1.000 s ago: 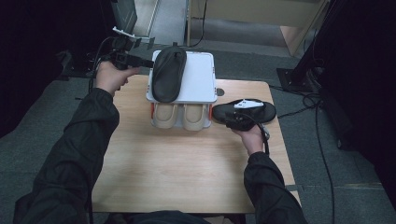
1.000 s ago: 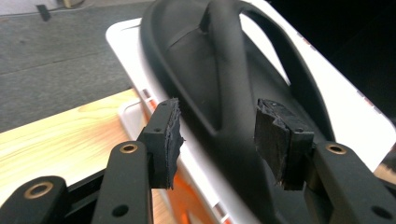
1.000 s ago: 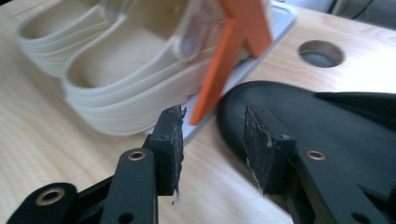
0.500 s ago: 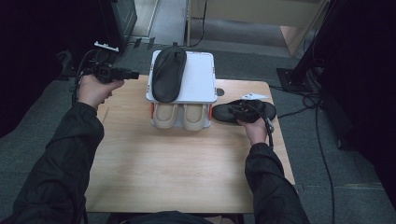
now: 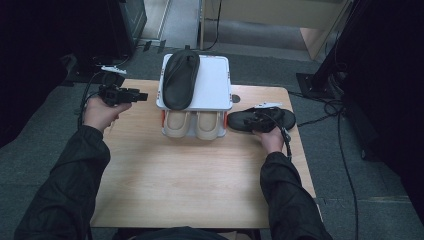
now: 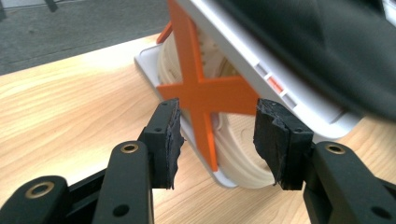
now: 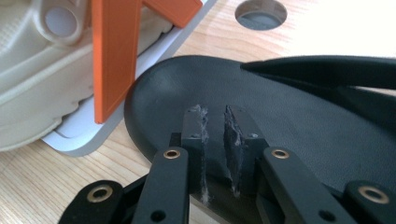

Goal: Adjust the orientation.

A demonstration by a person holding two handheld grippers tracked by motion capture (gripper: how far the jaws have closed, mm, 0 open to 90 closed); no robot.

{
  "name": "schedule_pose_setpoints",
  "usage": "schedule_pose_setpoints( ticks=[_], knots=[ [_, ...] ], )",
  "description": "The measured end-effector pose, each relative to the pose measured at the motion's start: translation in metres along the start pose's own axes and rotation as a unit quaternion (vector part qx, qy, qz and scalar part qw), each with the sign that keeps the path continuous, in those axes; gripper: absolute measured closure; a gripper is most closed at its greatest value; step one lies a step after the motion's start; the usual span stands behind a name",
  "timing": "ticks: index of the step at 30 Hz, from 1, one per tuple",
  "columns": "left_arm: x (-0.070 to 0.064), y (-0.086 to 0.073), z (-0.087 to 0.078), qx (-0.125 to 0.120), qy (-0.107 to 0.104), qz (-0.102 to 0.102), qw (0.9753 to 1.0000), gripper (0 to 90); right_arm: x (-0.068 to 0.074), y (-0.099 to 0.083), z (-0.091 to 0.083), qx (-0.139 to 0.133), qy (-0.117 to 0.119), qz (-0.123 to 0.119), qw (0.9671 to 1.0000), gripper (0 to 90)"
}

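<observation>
The right tool (image 5: 260,121) was down on the worktop (image 5: 200,185) at the right side, just beside the white shoe rack (image 5: 215,85). In the right gripper view its jaws stood nearly together with only a thin slit between the worn pads (image 7: 196,135), low over the edge of a black slipper (image 7: 280,121). Whether the pads actually pinched the slipper's rim, I could not tell from that angle. That slipper (image 5: 262,120) lay flat on the wood, its toe end close against the rack's right side, where an orange cross brace (image 7: 116,51) met the rack's white base.

Over on the left, the left tool (image 5: 131,95) was held off the rack's left side, pointing toward it, apart from it. In the left gripper view its jaws were spread wide with nothing between them; beyond the pads (image 6: 168,135) the rack's orange cross brace (image 6: 201,88) showed, and the cream shoes (image 6: 233,154) behind it.

A second black slipper (image 5: 181,77) rested sole up on the rack's top shelf, along its left half. Under it, on the lower level, the pair of cream shoes (image 5: 192,125) sat side by side, toes toward the person.
</observation>
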State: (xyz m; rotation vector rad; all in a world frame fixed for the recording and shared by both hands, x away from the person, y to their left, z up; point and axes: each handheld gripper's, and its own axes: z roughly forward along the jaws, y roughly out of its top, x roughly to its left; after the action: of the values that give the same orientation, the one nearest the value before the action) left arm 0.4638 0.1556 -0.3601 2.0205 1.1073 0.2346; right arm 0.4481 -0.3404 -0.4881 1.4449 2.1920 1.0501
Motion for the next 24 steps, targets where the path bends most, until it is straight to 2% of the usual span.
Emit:
schedule_pose_setpoints(
  ticks=[3,6,8,12,16,19,24],
  knots=[
    [0.0,-0.008,0.003,-0.002,-0.003,-0.005,1.0,51.0,-0.001,-0.002,0.001,0.005,-0.002,0.0,1.0,77.9],
    [-0.002,-0.014,0.005,-0.006,-0.01,0.001,0.9999,51.0,-0.001,-0.002,0.001,0.002,-0.003,-0.004,1.0,77.3],
    [-0.003,-0.018,0.007,-0.002,-0.007,0.001,1.0,51.0,-0.001,-0.002,0.001,0.002,-0.003,-0.004,1.0,77.2],
    [-0.003,-0.027,0.011,-0.001,-0.013,-0.01,0.9999,51.0,-0.001,-0.003,0.0,0.001,-0.002,-0.002,1.0,76.9],
    [-0.004,-0.034,0.013,-0.002,-0.014,-0.012,0.9998,51.1,-0.002,-0.004,-0.001,0.001,0.001,-0.003,1.0,76.3],
    [-0.004,-0.039,0.016,-0.004,-0.013,-0.019,0.9997,51.1,-0.002,-0.006,-0.003,0.001,0.001,-0.003,1.0,76.1],
    [-0.004,-0.049,0.022,-0.004,-0.002,-0.015,0.9999,51.1,-0.003,-0.008,-0.006,0.002,0.002,-0.001,1.0,75.3]
  ],
)
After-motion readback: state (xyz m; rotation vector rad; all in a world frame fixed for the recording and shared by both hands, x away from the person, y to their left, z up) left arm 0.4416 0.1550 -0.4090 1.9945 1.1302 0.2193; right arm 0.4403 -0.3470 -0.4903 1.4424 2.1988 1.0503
